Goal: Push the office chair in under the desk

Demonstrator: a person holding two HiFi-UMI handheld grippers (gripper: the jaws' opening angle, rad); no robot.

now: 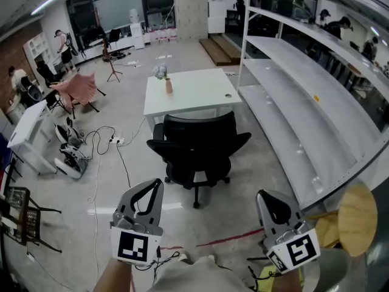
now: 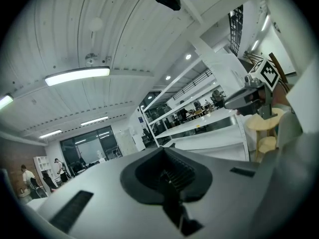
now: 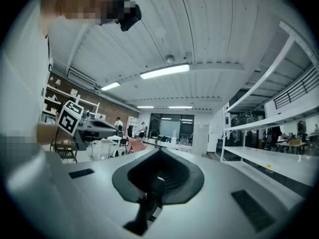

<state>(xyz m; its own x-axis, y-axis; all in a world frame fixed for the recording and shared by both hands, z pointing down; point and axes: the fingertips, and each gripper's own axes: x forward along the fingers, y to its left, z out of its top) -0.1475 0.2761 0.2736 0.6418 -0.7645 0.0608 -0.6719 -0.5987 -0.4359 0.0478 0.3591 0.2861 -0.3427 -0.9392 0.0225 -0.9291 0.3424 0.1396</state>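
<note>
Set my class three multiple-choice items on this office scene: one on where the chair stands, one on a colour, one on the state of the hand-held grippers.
1. Where is the office chair?
A. on the near side of the white desk, seat out from under it
B. tucked fully under it
C. tipped on its side
2. Its colour?
A. red
B. black
C. white
3. The left hand-held gripper and right hand-held gripper are:
A. both open
B. both shut, empty
C. clamped on the chair
Key: 1A, the head view shows it upright before the desk; 2B, seat and back are black; 3B, each gripper view shows jaws together with nothing between.
</note>
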